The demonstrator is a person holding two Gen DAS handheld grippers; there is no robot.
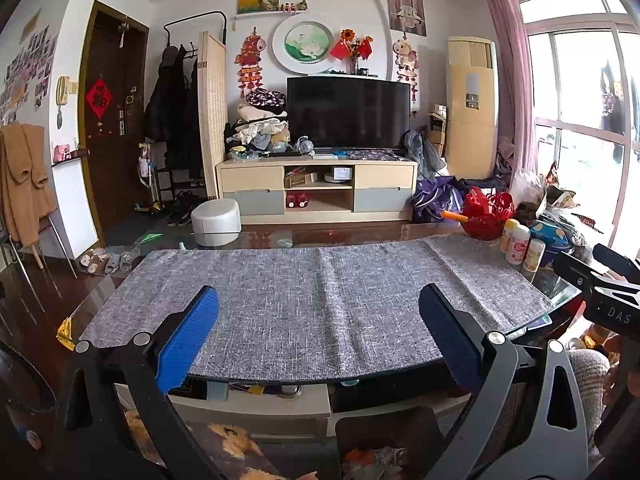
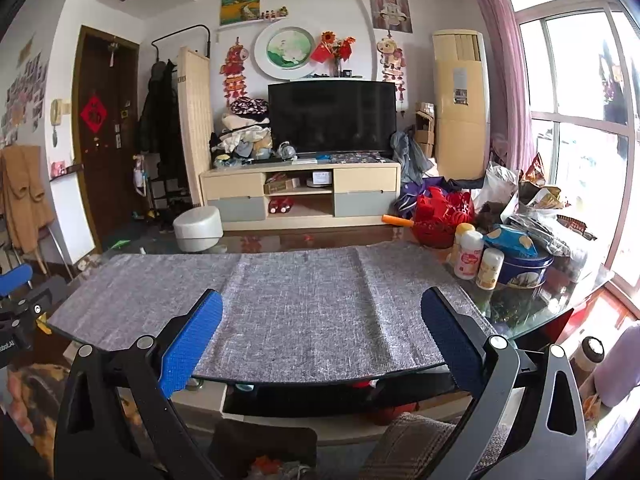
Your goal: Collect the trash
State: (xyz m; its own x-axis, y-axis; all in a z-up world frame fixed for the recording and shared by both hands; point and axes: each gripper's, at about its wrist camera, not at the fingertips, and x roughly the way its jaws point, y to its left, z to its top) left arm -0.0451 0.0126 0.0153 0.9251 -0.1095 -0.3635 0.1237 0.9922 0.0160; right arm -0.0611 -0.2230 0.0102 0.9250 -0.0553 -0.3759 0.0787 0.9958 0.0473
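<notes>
Currently spread wide and gripping nothing: left tongs [image 1: 318,300], blue pads [image 1: 188,340] well apart above the near edge of the counter [image 1: 560,292]; likewise right tongs [image 2: 322,300], gaping and empty over that same edge, just to the right of the left pair.

Covering most of the glass counter top: a grey woven mat [image 1: 320,280], long axis running left to right.

Down low, below and between the tongs: a dark bin [image 1: 384,424] on the floor just in front of the counter; inside it, crumpled trash [image 1: 372,460], orange and pale grey scraps bunched together; too crushed to give any long axis or heading.

At the far right end of the counter: a red openwork basket [image 2: 444,216], contents not made out; just beside its left flank, an orange stick [image 2: 396,221], lying flat, long axis across the view, free end pointing left toward the middle of the counter.

Nearer, off the mat's right end: three white bottles [image 2: 468,260], upright in a tight cluster; right beside them, a round blue biscuit tin [image 2: 520,276], a blue snack packet [image 2: 510,240] lying on top.

Behind the tin: a heap of plastic bags [image 2: 536,200], piled against the window side.

Beyond the counter: a white round stool [image 1: 216,222] on the floor; further back, a dark television [image 1: 348,114] on a low cabinet [image 1: 316,190], folded clothes [image 1: 260,128] stacked at its left end.
</notes>
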